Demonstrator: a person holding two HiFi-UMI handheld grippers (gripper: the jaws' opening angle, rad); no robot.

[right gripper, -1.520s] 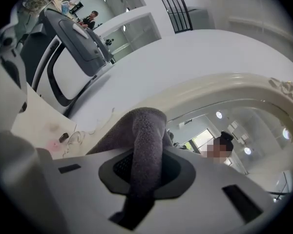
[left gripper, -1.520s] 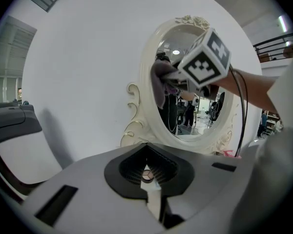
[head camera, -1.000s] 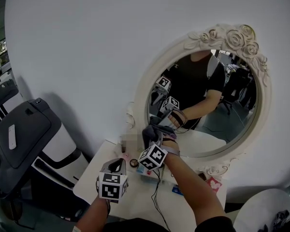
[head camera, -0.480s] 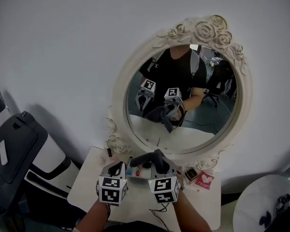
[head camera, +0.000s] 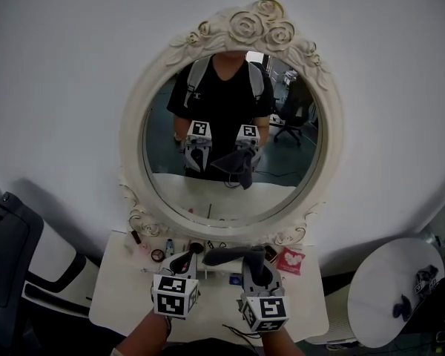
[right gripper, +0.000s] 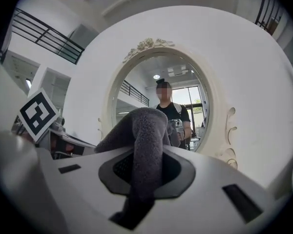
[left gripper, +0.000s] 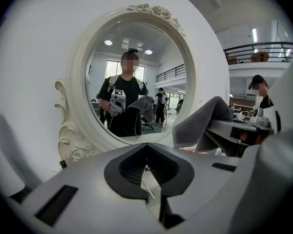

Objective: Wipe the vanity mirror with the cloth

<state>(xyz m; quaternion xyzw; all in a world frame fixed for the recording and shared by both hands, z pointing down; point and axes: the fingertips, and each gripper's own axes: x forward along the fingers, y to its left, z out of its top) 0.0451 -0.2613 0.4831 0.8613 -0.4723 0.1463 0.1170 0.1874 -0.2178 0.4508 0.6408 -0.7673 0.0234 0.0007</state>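
While the right tool (head camera: 246, 264) is clamped on the grey cloth (head camera: 221, 256) just below the mirror (head camera: 230, 191), the left tool (head camera: 184, 262) beside it has its jaws together, empty.

Before me stands a white table (head camera: 115, 302) with small clutter along its far edge: 1 red card with a white heart (head camera: 288, 260), 1 round dark pot (head camera: 157, 255) and 1 small bottle (head camera: 169, 246) just beside it. A round white tabletop (head camera: 389, 302) stands to my right and a dark-and-white machine (head camera: 15, 251) to my left. A plain white wall (head camera: 52, 87) rises behind.
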